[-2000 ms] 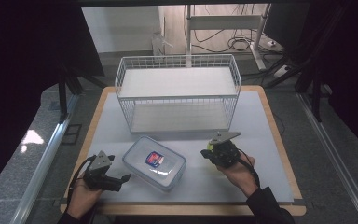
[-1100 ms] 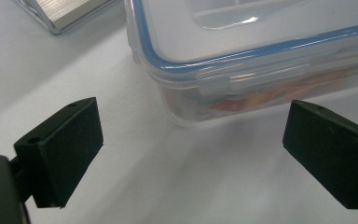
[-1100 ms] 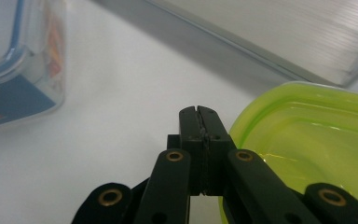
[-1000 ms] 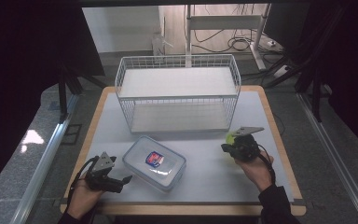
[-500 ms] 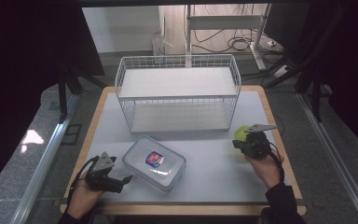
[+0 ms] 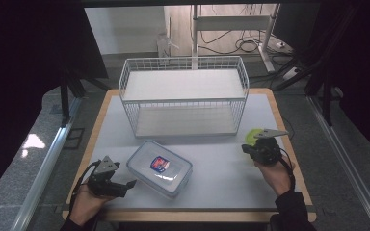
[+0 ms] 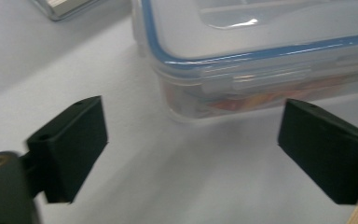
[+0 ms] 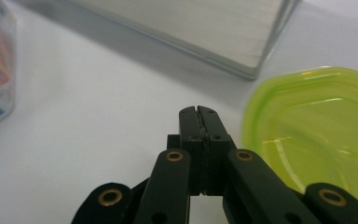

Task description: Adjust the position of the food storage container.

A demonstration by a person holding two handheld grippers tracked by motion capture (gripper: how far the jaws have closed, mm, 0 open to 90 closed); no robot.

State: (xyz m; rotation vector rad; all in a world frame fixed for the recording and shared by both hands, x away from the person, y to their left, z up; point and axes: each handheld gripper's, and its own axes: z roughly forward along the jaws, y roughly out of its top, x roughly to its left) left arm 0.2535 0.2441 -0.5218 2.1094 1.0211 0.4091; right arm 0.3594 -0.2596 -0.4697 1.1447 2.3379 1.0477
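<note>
Clear container point(image 6: 159, 168): a lidded box with a blue seal and a printed label on the lid, being seen lying on the white table point(image 6: 221, 168) toward the front left, in front of the wire rack.
Left gripper point(image 6: 125, 185): being held low at the table's front left corner, just beside the container's near end; its jaws are being kept wide apart, with the container's corner lying beyond the gap and nothing being held between them.
Green lid point(image 6: 254, 134): a translucent lime-green piece being seen lying flat on the table at the right, near the rack's front right corner.
Right gripper point(image 6: 249, 148): being held just beside the green lid; its jaws are being pressed fully together, with nothing being gripped.
Wire rack point(image 6: 183, 96): a white two-level basket shelf, being seen standing at the back of the table.
</note>
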